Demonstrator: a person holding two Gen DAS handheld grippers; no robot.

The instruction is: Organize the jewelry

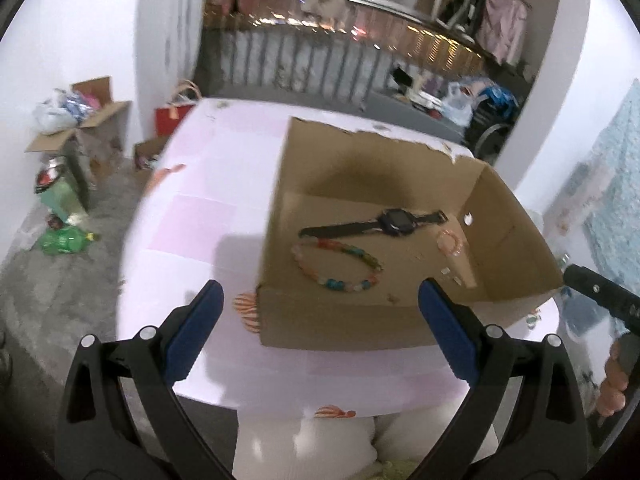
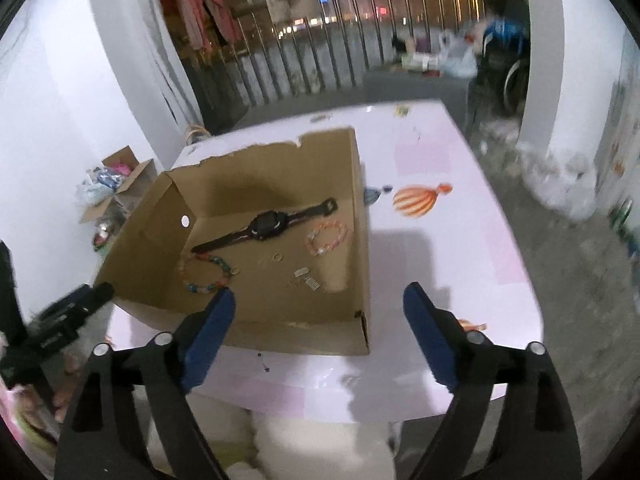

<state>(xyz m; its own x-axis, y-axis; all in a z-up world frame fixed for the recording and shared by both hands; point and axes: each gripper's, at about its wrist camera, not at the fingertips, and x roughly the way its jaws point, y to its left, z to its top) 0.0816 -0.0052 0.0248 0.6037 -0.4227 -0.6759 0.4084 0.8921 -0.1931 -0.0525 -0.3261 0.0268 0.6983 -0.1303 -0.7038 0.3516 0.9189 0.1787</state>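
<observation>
Two black grippers with blue pads, both held above the near edge of the pale pink worktop [image 2: 460,240], angled down at the open brown cardboard box [image 2: 352,332]. Left gripper [image 1: 320,320]: jaws spread wide, nothing between them, hanging over the box's near wall. Right gripper [image 2: 318,322]: jaws likewise spread, empty, likely just clear of a drop into the box. No earlier view to confirm that.

Inside the box, nearest: string of multicoloured round beads [image 2: 204,274], curled in a loop on the cardboard floor, with a small gold ring [image 2: 235,269] just beside it. Near the middle, another thin ring [image 2: 277,256] and a few small silvery metal pieces [image 2: 308,278], too small to name. Toward the right wall, pink beaded bracelet [image 2: 327,237], lying flat. Farther back, black wristwatch with dark strap [image 2: 264,226], laid out straight and diagonal across the floor.

Everything apart, nothing stacked: probably sorted so each piece stays easy to see and untangled. Judging by this, collecting looks nearly finished.

Beyond the box, orange striped balloon print [image 2: 414,200] on the worktop surface, nothing loose to be made out there. Farther off, metal railing [image 2: 320,64] and hanging clothes [image 2: 200,4].
</observation>
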